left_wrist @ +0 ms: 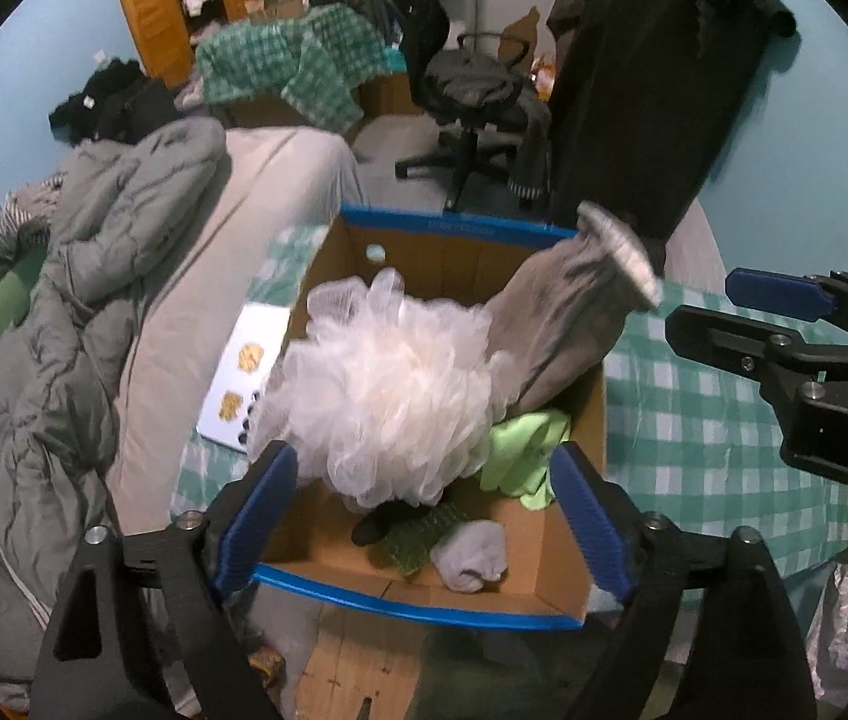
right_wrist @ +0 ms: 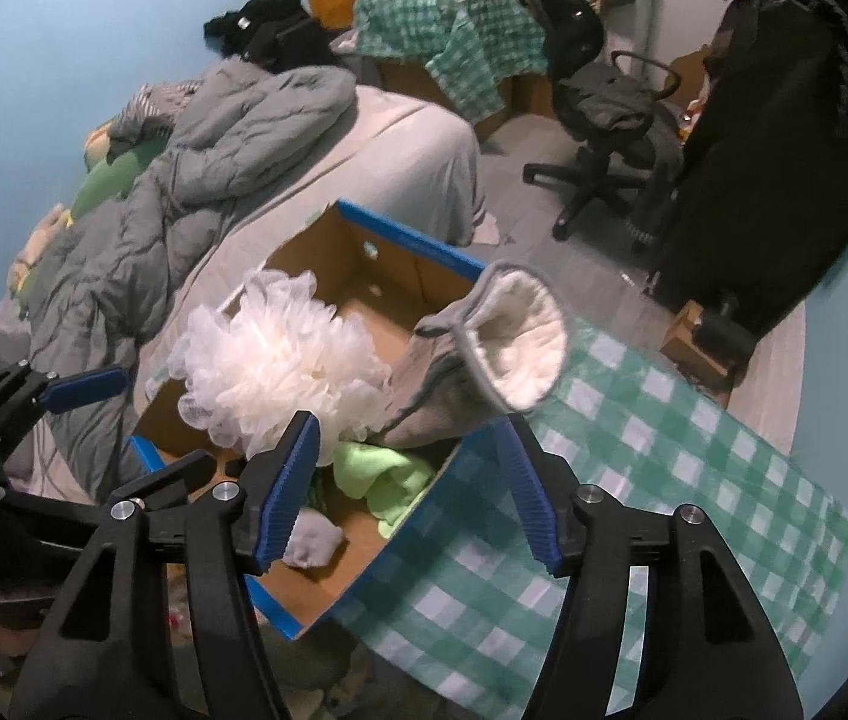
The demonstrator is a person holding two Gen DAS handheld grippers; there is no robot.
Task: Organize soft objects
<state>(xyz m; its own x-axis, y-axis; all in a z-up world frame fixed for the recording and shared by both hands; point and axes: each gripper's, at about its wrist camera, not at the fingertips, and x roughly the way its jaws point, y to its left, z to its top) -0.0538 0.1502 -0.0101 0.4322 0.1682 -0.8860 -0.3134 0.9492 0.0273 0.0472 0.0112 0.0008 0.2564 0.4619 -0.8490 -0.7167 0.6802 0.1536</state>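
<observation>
A cardboard box with a blue rim (left_wrist: 460,227) (right_wrist: 417,243) stands open below both grippers. A white mesh bath pouf (left_wrist: 387,384) (right_wrist: 279,360) sits high in it. A grey fleece-lined slipper (left_wrist: 562,312) (right_wrist: 484,354) leans out over the box's right wall. Under them lie a light green cloth (left_wrist: 523,450) (right_wrist: 381,474), a balled grey sock (left_wrist: 472,555) (right_wrist: 312,543) and a green textured piece (left_wrist: 417,534). My left gripper (left_wrist: 427,468) is open just short of the pouf. My right gripper (right_wrist: 407,429) is open near the slipper's lower end. Neither holds anything.
The box rests on a green checked cloth (right_wrist: 664,480). A bed with a rumpled grey duvet (left_wrist: 81,300) lies to the left, and a white board with stickers (left_wrist: 243,372) sits beside the box. An office chair (right_wrist: 604,114) and a hanging black garment (left_wrist: 652,90) stand behind.
</observation>
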